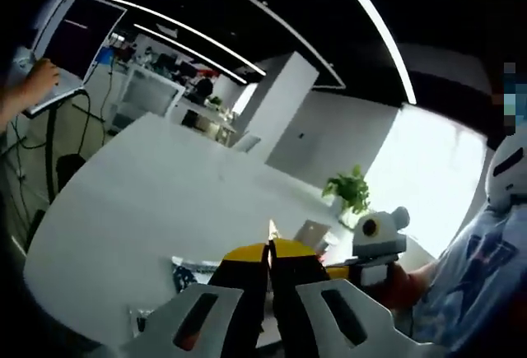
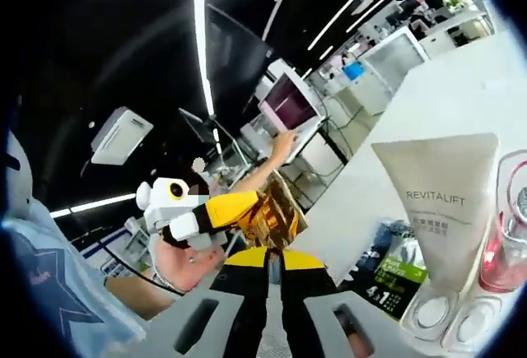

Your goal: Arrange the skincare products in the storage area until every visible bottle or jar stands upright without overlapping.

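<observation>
Left gripper view: the left tool (image 1: 269, 269) is seen with its 2 yellow-tipped jaws pressed together, nothing between them. Beyond it a white table (image 1: 148, 202) is seen, with a dark printed packet (image 1: 193, 273) lying flat near the jaws. The right tool (image 1: 375, 247) is seen at the right, held in a hand; whether it is open or closed cannot be told there. A potted plant (image 1: 350, 189) stands at the far table edge.

Right gripper view: the right tool (image 2: 274, 269) is closed, jaws touching, empty. A white REVITALIFT tube (image 2: 440, 210) stands cap-down on the table (image 2: 461, 95), just beside a pink clear bottle (image 2: 506, 226). A green-and-black sachet (image 2: 395, 267) lies flat near the tube. The left tool (image 2: 247, 214) is seen at centre left.
</observation>
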`<state>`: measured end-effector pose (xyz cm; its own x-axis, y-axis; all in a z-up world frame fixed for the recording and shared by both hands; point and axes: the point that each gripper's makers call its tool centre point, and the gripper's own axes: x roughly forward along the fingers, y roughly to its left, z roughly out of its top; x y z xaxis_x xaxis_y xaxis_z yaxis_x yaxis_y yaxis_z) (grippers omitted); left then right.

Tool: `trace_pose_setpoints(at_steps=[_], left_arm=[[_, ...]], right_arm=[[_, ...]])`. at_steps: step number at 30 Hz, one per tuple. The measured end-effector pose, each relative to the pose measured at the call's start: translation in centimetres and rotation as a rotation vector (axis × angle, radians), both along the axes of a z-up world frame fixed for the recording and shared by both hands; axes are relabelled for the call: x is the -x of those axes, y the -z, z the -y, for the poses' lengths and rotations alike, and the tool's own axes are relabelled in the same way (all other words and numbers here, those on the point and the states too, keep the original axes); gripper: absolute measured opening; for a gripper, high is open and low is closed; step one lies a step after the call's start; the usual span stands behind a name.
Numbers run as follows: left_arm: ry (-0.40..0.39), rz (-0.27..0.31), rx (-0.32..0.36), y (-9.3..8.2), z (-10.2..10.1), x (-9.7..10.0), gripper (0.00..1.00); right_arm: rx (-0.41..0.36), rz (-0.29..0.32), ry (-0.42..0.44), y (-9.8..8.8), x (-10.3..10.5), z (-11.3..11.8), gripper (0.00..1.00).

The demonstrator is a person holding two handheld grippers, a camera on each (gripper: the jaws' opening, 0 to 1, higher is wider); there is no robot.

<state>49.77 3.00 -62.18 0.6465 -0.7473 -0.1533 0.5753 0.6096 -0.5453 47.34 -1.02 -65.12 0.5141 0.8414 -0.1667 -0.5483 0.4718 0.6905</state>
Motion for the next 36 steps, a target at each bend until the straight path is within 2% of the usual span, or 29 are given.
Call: trace_pose_setpoints(at_steps=[1,4,6,12,14,17,20,25,29,31,32,33,35,36], left_arm=[[0.012,-0.016,0.002,0.1,0.1,0.2,0.00],[0.064,0.005,-0.024,0.3,1.1,0.7,0.00],[0.081,0.002,-0.058,0.7,1.5,0.9,0.00],[0.064,0.017,-0.168,1.9,1.2,0.4,0.00],[0.059,0.013,-0.167,1.8,1.0,0.3,0.00],[0.055,-0.027,-0.118,1.5,0.6,0.1,0.00],[0.040,-0.033,-0.102,1.3,-0.2,-0.3,0.00],[0.013,-0.047,-0.105,1.8,-1.8,-1.7,0.00],[-0.018,-0.124,-0.099,3.6,-3.2,-3.5,0.00],[-0.004,-0.180,-0.124,5.2,-3.7,-4.1,0.00],[0.008,-0.191,-0.135,5.8,-3.7,-4.4,0.00],[0.051,-0.236,-0.132,6.8,-3.5,-4.3,0.00],[0.080,-0.330,-0.138,8.6,-3.6,-4.5,0.00],[0.080,-0.332,-0.128,8.9,-3.7,-4.9,0.00]], right_arm=[[-0.059,-0.045,0.047,-0.7,-0.8,1.5,0.00],[-0.062,-0.033,0.067,-1.1,-1.1,1.9,0.00],[-0.053,-0.016,0.072,-1.3,-1.2,2.0,0.00],[-0.001,0.010,0.064,-1.0,-1.0,1.6,0.00],[0.012,0.014,0.060,-0.8,-0.8,1.4,0.00],[0.028,0.028,0.054,-0.7,-0.7,1.3,0.00],[0.072,0.070,0.083,-0.4,-1.1,1.7,0.00],[0.081,0.060,0.064,-0.1,-0.8,1.4,0.00],[0.090,0.053,0.052,0.2,-0.6,1.1,0.00],[0.095,0.054,0.044,0.3,-0.5,1.0,0.00],[0.097,0.055,0.042,0.3,-0.5,0.9,0.00],[0.101,0.055,0.039,0.4,-0.5,0.9,0.00],[0.110,0.054,0.026,0.6,-0.3,0.7,0.00],[0.115,0.056,0.021,0.6,-0.2,0.6,0.00]])
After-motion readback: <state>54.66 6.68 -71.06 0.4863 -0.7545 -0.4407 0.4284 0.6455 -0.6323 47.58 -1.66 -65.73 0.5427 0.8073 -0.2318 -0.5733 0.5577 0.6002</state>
